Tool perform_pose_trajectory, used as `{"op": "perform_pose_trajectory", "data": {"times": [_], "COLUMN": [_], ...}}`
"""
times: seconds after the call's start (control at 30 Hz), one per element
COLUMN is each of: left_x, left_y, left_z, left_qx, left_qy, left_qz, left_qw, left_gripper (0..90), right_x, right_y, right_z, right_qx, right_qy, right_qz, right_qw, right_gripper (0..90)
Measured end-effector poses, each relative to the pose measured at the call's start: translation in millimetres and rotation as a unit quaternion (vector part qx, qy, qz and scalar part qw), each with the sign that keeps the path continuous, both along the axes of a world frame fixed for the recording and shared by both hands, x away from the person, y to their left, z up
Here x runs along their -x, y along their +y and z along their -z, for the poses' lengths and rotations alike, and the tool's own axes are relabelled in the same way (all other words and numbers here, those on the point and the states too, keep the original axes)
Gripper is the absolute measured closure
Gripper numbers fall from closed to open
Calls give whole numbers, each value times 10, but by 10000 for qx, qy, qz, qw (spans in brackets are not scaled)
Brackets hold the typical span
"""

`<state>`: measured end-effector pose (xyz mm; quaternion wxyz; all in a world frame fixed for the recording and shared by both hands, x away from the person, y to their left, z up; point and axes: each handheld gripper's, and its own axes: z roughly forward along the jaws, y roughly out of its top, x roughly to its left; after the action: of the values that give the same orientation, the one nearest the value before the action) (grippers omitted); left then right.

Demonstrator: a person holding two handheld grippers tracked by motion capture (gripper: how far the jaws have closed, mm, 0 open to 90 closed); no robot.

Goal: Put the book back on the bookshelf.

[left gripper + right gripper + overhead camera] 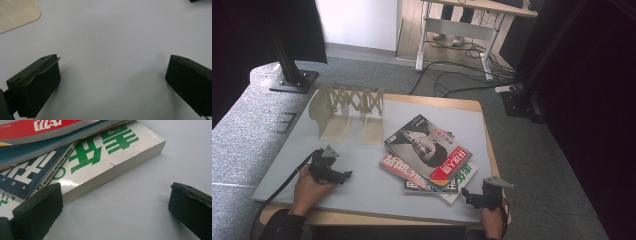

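Note:
A stack of magazines (428, 153) lies right of centre on the grey table mat (362, 185), a dark cover with a face uppermost. The lowest one, white with green characters (100, 157), shows close up in the right gripper view with its corner near the jaws. My right gripper (468, 196) rests at the front right, just beside that corner, open with nothing between its jaws (115, 207). At the front left, a hand holds my left gripper (343, 176) low over bare mat, open and empty (112, 77).
A pale wooden lattice rack (347, 111) stands at the back left of the mat; one of its flat feet (17, 13) shows in the left gripper view. Carpet, cables and a desk frame (457, 30) lie beyond the table.

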<state>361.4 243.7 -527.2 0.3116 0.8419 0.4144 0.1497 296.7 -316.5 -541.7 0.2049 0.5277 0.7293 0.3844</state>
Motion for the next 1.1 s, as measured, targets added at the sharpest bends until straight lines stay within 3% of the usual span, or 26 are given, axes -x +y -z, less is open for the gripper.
{"op": "perform_pose_trajectory", "data": {"times": [0.23,0.47,0.7,0.9,1.0,1.1], "left_x": [0,3,-18,-35,-12,-1], "left_y": [0,-4,-26,-149,-254,-354], "left_z": [-1,-2,-25,-45,-69,-105], "left_qx": [-6,-17,-56,-138,-322,-357], "left_qy": [-1,-9,71,117,14,7], "left_qz": [3,0,-30,169,339,466], "left_qw": [10000,10000,10000,9997,9989,9983], "left_gripper": [0,0,0,0,0,0], "right_x": [22,67,91,97,100,97], "right_y": [18,37,127,185,212,251], "right_z": [-43,-136,-203,-265,-295,-336], "right_qx": [119,51,249,297,281,243], "right_qy": [52,-196,-292,-343,-360,-390], "right_qz": [58,60,-120,-186,-258,-292], "right_qw": [9999,9998,9992,9988,9986,9985], "right_gripper": [55,63,63,48,29,26]}}
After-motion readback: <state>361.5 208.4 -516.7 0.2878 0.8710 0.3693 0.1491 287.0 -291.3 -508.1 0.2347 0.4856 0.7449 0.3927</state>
